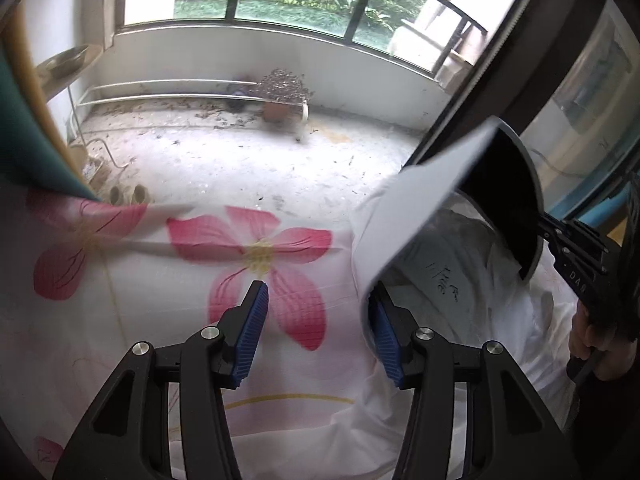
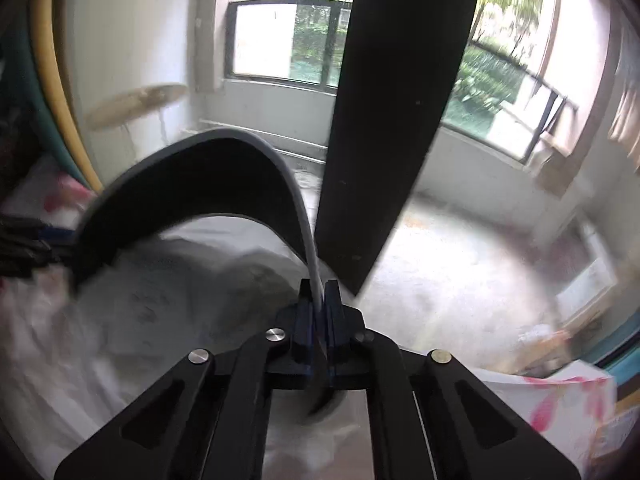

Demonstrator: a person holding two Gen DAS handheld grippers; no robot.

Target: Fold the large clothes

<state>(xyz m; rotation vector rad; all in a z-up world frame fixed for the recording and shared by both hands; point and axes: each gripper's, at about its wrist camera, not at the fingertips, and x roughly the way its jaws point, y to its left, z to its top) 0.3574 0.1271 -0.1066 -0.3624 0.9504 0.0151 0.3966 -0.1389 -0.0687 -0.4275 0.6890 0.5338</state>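
The right gripper [image 2: 319,300] is clamped on a stiff grey board [image 1: 420,200] lifted above the white garment [image 1: 460,320], likely as a folding guide, while the left gripper [image 1: 316,320] hangs released just beside it over the flowered sheet [image 1: 160,320].

Two grippers are in view: the left gripper [image 1: 316,316], with two blue-padded fingers [image 1: 252,332], and the right gripper [image 2: 319,300], also with two fingers. There is one white garment [image 1: 472,292], one flexible folding board [image 1: 420,204], grey on one face and black on the other, and one flower-printed sheet [image 1: 120,300] showing two large pink blossoms in full. One hand [image 1: 592,340] shows. On the balcony floor stand one plant pot [image 1: 276,110] and one pair of shoes [image 1: 128,194].
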